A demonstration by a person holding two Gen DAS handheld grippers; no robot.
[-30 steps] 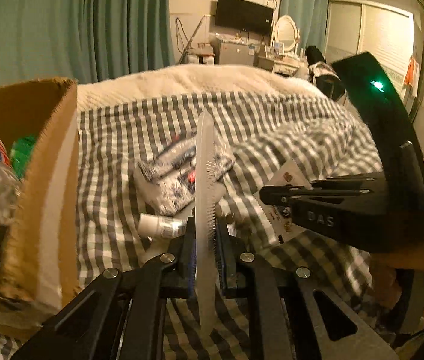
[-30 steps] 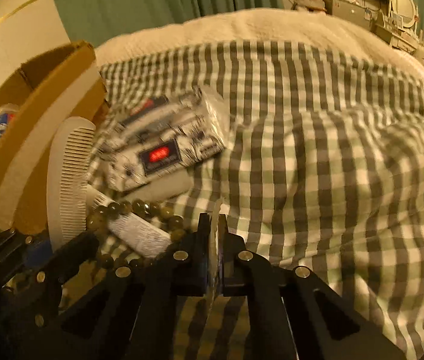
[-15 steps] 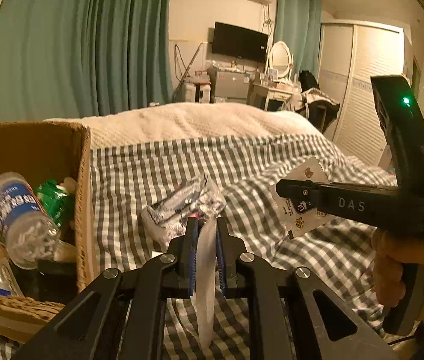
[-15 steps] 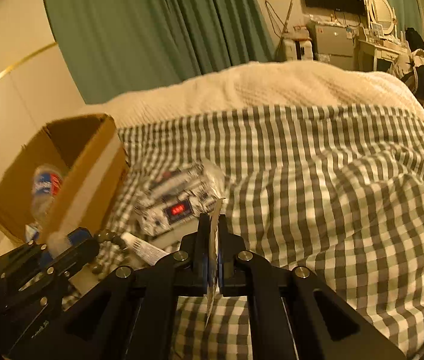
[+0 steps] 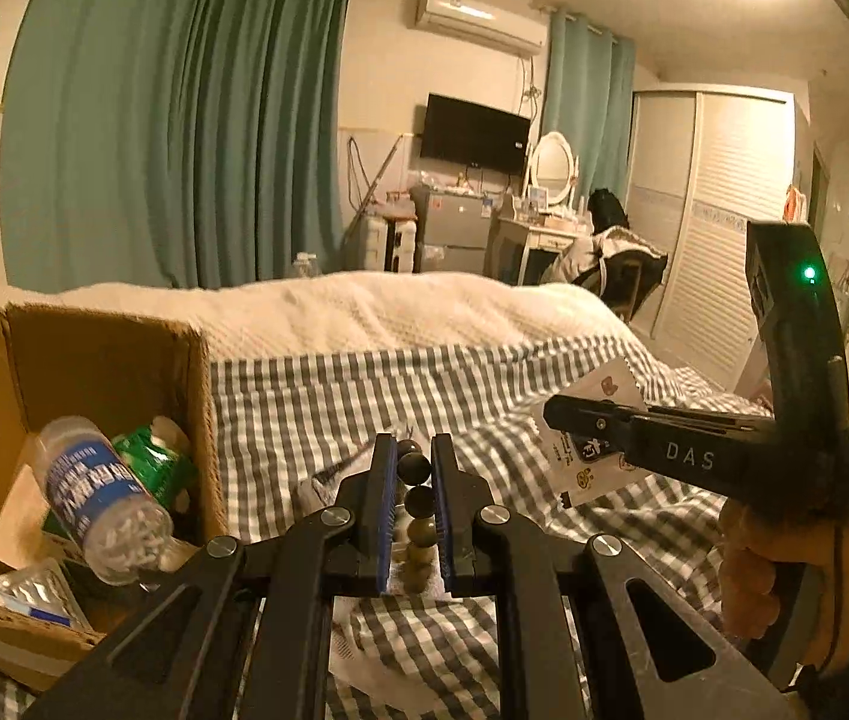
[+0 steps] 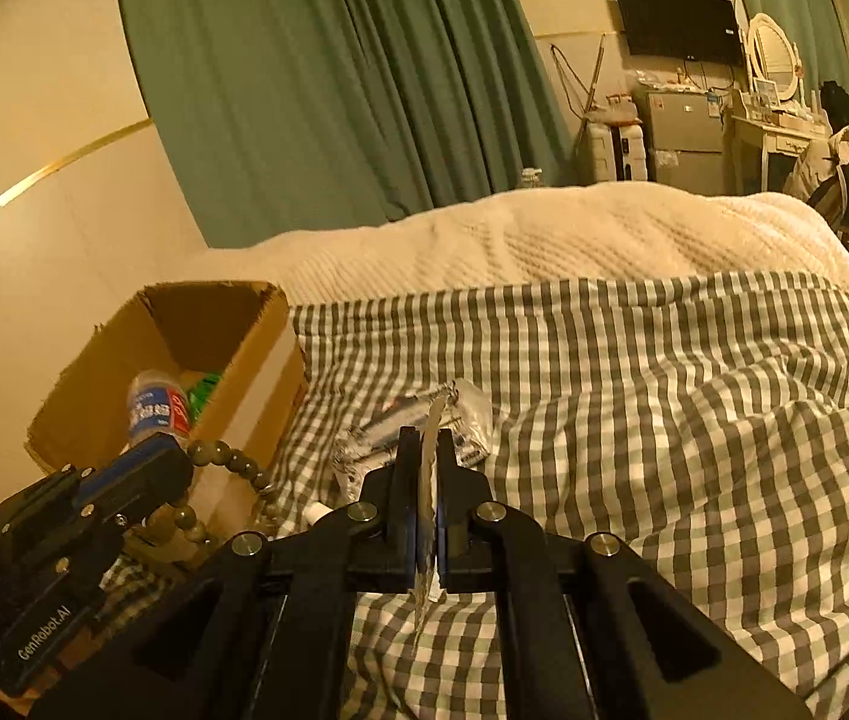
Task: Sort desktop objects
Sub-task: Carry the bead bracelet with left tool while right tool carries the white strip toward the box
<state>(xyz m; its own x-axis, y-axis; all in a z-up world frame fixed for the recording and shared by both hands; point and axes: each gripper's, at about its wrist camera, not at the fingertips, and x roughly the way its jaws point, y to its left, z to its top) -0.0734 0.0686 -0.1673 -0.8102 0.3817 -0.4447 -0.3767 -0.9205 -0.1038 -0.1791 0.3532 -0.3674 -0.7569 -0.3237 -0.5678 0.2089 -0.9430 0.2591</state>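
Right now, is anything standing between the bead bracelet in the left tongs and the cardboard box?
Nothing visible does. The left tongs grip the bead bracelet above the checked cover, and the cardboard box stands open-topped just to their left. Only its near wall must be cleared.

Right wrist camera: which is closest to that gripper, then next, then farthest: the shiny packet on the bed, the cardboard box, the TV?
1. Shiny packet, just beyond the right gripper.
2. Cardboard box, off to the left.
3. TV, on the far wall, upper right.
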